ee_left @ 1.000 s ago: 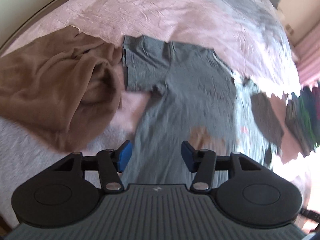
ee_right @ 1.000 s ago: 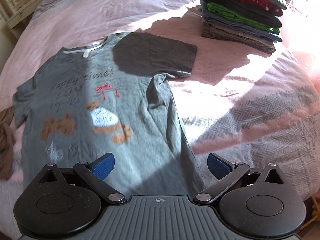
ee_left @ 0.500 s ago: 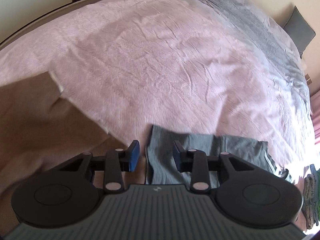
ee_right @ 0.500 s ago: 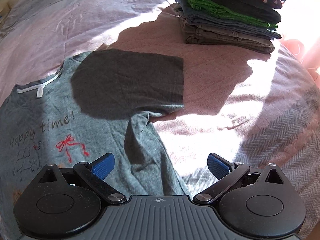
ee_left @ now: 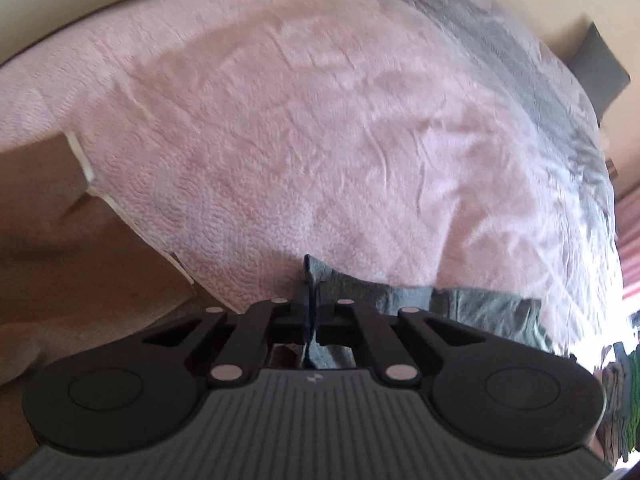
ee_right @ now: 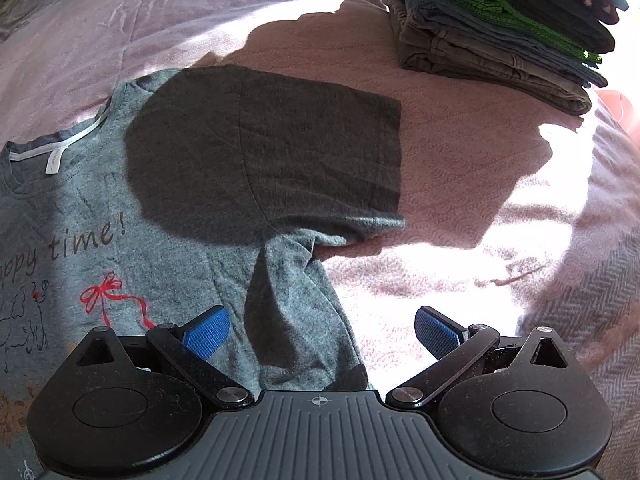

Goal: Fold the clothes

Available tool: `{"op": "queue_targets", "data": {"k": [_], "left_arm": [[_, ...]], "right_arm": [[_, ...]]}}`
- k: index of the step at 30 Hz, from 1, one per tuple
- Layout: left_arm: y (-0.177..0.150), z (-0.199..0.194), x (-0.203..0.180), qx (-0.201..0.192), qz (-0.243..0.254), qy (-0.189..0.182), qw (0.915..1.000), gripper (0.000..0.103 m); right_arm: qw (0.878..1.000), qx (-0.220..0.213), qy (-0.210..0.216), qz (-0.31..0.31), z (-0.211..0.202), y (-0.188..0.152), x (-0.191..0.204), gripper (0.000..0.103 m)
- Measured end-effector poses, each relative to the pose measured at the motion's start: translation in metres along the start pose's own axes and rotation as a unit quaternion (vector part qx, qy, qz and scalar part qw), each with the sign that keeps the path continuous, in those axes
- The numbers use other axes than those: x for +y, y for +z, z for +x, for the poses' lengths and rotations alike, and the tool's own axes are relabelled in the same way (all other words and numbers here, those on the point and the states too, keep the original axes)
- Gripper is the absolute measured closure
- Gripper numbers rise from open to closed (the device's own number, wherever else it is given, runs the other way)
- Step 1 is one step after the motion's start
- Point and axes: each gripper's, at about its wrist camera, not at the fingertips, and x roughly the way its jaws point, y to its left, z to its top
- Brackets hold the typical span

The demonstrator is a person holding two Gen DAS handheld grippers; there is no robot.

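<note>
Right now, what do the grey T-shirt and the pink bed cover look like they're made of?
The grey T-shirt looks like soft, matte, heathered cotton-type jersey: flecked grey surface, limp creases, a print. The pink bed cover looks like matte quilted or embossed fabric: a fine scalloped pattern and shallow wrinkles. The exact fibres cannot be told.

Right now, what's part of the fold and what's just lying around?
In play:
- grey printed cotton T-shirt
- left tongs, shut on its sleeve edge
- right tongs, open above its side

Lying about:
- stack of folded clothes
- brown garment
- pink bedspread
</note>
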Motion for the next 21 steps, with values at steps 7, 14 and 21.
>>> {"op": "queue_targets", "data": {"k": [7,14,21], "left_arm": [[-0.040,-0.033,-0.120,-0.023,0.069,-0.062,0.9955,0.103],[-0.125,-0.021,-0.178,0.095,0.093,-0.145,0.9805,0.090],[-0.125,-0.073,-0.114,0.037,0.150,-0.096,0.9834,0.094]], "right_arm": [[1.000,-0.012,0.000,0.014,0.004,0.019,-0.009,0.002],[1.000,-0.010,0.006,0.017,0.002,0.015,-0.015,0.002],[0.999,-0.004,0.001,0.045,0.004,0.000,-0.037,0.002]]}}
